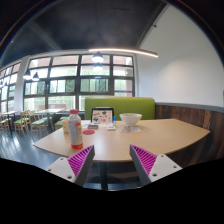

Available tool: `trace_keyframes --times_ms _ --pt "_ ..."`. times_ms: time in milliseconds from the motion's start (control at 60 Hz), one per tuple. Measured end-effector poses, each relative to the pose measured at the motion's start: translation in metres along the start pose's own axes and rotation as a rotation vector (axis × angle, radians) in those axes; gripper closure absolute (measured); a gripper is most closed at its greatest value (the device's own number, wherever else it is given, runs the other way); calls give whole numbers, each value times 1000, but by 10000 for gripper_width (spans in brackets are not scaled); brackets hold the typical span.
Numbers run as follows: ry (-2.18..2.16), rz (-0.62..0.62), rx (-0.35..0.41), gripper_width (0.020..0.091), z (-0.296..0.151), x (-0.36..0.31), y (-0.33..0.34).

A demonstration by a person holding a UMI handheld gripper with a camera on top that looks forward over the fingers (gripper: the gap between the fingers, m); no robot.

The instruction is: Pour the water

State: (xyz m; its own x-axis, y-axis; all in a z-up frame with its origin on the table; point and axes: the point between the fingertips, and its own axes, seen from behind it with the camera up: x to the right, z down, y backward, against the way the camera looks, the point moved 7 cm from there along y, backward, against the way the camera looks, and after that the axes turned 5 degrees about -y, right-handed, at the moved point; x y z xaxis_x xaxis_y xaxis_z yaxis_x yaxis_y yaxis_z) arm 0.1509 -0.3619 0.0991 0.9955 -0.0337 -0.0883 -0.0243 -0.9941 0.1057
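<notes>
A clear plastic bottle [75,128] with a red label and a pale cap stands upright on the left part of a light wooden table [140,140]. A white bowl [131,119] sits farther back on the table, right of the middle. My gripper [113,160] hovers at the table's near edge with its two purple pads spread wide apart and nothing between them. The bottle is ahead of the left finger [80,160], apart from it.
An open laptop [102,115] stands at the back of the table before a green bench seat [120,105]. A small red thing [89,131] lies next to the bottle. Tables and chairs [25,122] fill the room to the left, by large windows.
</notes>
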Motion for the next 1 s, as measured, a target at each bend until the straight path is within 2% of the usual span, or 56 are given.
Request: trace_keyframes --times_ms 117,417,567,683,717,750,933,950,1000 --pt "18 -48 -20 308 14 -27 -16" --pt "41 -177 13 310 19 -127 -105" --pt "20 -135 48 320 4 -156 -161" --pt "36 -97 109 324 -13 -169 -200" --pt "45 -96 119 363 -16 -175 -209" --pt "49 -65 107 589 -14 -175 -216" --pt "-9 -31 134 689 -11 -178 -214" --pt "-4 -31 132 715 -11 -179 -214" --pt "12 -38 125 715 -10 -179 -215"
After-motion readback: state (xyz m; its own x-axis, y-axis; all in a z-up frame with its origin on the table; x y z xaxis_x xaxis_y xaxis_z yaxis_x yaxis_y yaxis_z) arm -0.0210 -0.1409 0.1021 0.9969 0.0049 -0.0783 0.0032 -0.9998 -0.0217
